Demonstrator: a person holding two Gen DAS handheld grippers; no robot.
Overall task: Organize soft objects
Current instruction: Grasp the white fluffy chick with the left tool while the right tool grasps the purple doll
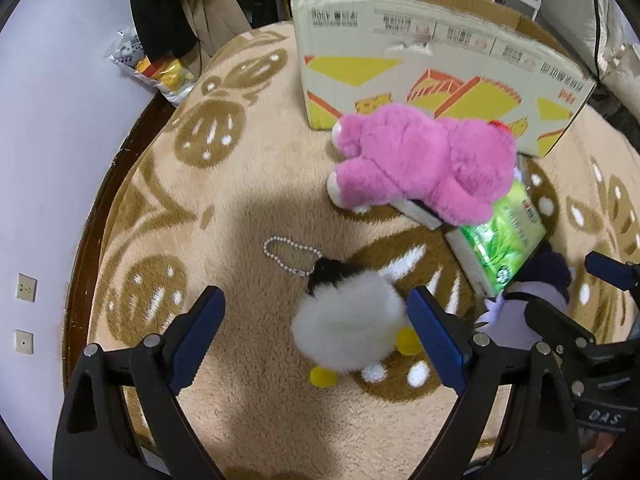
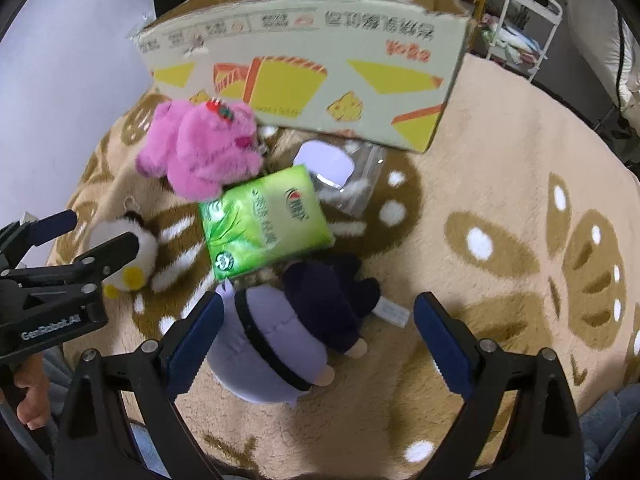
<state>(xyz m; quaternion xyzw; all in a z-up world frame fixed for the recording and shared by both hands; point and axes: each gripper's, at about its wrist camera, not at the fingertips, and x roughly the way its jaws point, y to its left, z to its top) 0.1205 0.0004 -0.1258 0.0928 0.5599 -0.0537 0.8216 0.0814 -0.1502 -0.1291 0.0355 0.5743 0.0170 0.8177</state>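
Note:
A white fluffy plush with yellow feet, a black tuft and a bead chain lies on the rug. My left gripper stands open around it, pointing steeply down; the plush sits near the right finger, not squeezed. A purple and navy plush doll lies between the wide-open fingers of my right gripper, its body close to the left finger. Behind them are a pink plush bear, a green tissue pack and an open cardboard box. In the right wrist view the left gripper straddles the white plush.
A clear plastic bag with a pale item lies before the box. The beige patterned rug spreads to the right. A white wall, a snack bag and a white cart border the area. A person's hand holds the left gripper.

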